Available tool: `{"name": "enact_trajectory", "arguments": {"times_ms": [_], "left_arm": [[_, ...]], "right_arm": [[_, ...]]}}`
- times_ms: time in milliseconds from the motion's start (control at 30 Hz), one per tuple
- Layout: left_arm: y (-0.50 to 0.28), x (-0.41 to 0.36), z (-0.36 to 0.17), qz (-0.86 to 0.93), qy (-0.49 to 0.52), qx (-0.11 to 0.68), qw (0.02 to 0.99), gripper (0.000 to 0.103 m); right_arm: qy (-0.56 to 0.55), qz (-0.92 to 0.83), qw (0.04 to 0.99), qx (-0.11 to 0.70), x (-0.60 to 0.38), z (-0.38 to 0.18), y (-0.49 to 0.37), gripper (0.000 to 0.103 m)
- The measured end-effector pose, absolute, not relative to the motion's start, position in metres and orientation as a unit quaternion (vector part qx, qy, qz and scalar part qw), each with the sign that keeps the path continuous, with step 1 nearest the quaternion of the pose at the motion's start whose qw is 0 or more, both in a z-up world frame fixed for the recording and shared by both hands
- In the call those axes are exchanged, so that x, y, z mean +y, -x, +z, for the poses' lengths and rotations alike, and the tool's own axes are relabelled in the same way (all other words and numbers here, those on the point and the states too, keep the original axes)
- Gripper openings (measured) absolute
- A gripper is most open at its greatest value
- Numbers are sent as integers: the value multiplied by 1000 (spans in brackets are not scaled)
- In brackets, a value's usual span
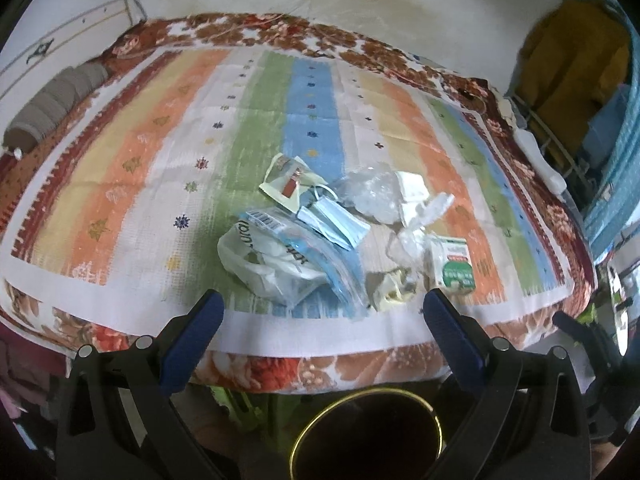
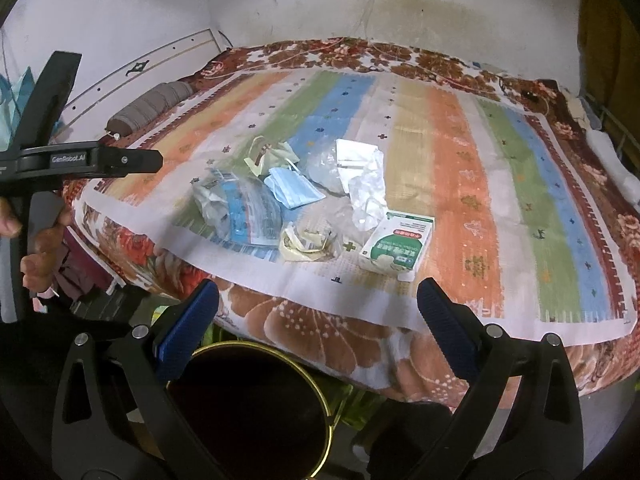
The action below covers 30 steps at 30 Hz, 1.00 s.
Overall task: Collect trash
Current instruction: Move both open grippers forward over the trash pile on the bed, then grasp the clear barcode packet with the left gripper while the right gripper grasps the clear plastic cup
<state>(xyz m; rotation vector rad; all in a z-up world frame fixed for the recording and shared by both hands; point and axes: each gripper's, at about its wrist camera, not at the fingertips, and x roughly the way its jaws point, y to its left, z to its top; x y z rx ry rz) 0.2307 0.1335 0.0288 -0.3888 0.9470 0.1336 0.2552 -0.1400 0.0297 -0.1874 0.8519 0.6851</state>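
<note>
A pile of trash lies on a striped cloth (image 1: 168,184) near the bed's front edge. It holds a blue face mask (image 1: 336,220) (image 2: 294,190), a printed plastic bag (image 1: 272,256) (image 2: 236,212), crumpled clear plastic (image 1: 372,196) (image 2: 320,168), a torn yellowish wrapper (image 1: 390,286) (image 2: 308,244) and a green-and-white box (image 1: 452,264) (image 2: 398,246). My left gripper (image 1: 322,312) is open just short of the bag. My right gripper (image 2: 318,304) is open in front of the box and wrapper. A dark bin with a gold rim (image 1: 366,432) (image 2: 248,412) stands on the floor below both.
A floral blanket (image 2: 320,332) hangs over the bed's front edge. A grey rolled bolster (image 1: 52,108) (image 2: 152,104) lies at the far left by the wall. A yellow garment (image 1: 572,52) and a metal rack (image 1: 556,140) stand to the right. A hand (image 2: 40,248) holds the left gripper's handle.
</note>
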Motion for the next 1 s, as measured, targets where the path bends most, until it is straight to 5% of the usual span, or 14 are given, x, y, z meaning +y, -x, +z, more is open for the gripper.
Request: {"name": "enact_trajectory", "arguments": {"times_ms": [400, 700, 1000], "left_arm": [[-259, 174, -3, 40, 286, 461, 839, 93], [-286, 187, -25, 44, 270, 476, 836, 79], [-306, 196, -38, 52, 262, 490, 830, 67]], "right_arm": [[89, 333, 840, 419, -119, 12, -306, 94], [63, 333, 828, 448, -111, -4, -336, 94], [57, 326, 813, 479, -100, -31, -370, 82]]}}
